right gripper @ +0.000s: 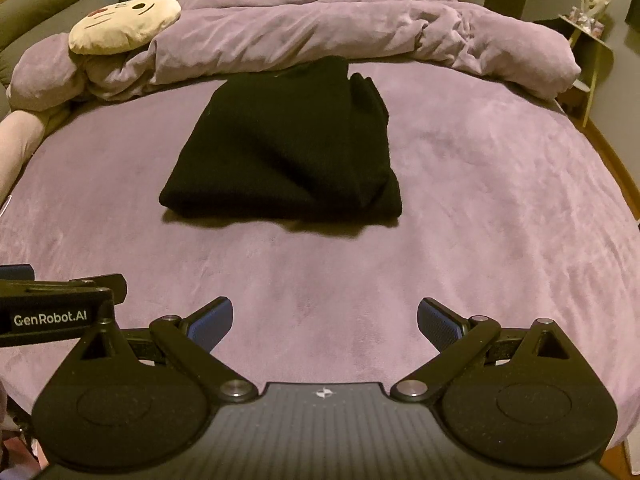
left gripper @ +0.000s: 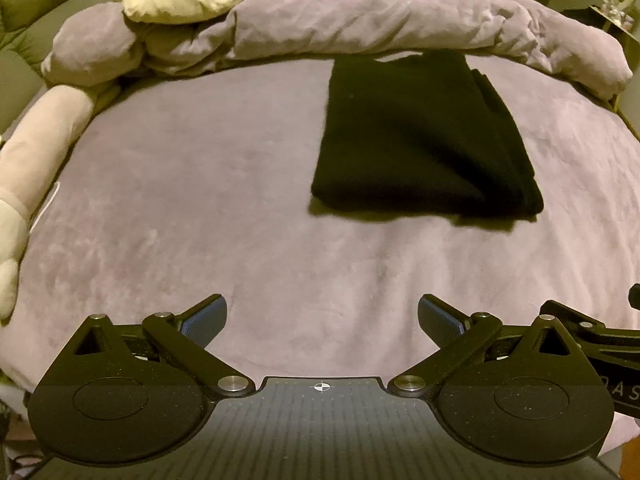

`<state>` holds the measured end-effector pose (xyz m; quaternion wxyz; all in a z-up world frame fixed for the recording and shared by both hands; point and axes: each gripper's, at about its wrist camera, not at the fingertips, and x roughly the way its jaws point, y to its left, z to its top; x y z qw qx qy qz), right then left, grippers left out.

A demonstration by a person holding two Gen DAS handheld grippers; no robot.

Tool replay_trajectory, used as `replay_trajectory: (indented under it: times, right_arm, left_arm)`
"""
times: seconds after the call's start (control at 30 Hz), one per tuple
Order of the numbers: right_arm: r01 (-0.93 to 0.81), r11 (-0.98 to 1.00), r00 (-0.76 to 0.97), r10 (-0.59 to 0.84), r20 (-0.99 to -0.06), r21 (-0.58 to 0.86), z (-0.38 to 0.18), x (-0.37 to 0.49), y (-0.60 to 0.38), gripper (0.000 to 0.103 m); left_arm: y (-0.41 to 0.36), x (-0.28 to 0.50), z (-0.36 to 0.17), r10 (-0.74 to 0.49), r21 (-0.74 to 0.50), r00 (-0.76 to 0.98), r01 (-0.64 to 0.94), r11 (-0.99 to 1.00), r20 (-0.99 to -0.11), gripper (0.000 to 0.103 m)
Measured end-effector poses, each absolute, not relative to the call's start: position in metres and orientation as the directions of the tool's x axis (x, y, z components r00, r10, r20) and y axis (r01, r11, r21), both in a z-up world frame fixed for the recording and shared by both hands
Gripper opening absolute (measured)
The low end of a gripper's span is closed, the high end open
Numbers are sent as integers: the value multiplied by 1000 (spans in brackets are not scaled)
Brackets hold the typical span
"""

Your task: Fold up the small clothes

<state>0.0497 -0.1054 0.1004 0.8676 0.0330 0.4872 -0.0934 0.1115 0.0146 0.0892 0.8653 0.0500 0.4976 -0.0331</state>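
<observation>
Black garment [right gripper: 286, 152] folded on purple bed [right gripper: 480, 208], well ahead of both tongs — left gripper [left gripper: 322, 322] and right gripper [right gripper: 325, 322] spread apart, holding nothing

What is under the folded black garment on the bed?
The folded black garment lies on the purple bedsheet, casting a shadow along its near edge. Anything beneath it is hidden by the cloth.

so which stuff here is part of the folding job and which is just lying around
Part of the job:
- black folded garment, lying on the bed sheet
- left gripper and right gripper, both open and holding nothing

Just lying about:
- bunched purple duvet
- cream plush face pillow
- pink bolster
</observation>
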Motion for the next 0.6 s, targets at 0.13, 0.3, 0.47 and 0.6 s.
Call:
replay_trajectory:
  times: [0.13, 0.3, 0.47, 0.6]
  right_arm:
    - [193, 981, 500, -127, -857, -33, 99, 50, -106, 99]
    - [191, 981, 500, -124, -857, -31, 100, 50, -106, 99]
    - [197, 980, 502, -122, -857, -24, 101, 50, -107, 99]
    - [197, 980, 500, -122, -857, -24, 101, 50, -107, 99]
  left_arm:
    - [14, 112, 88, -5, 55, 493, 107, 993, -870, 103]
    - [16, 115, 87, -6, 51, 485, 105, 993, -874, 103]
    - [17, 114, 87, -12, 43, 485, 102, 994, -874, 103]
    - [19, 115, 88, -13, 44, 482, 106, 993, -876, 103]
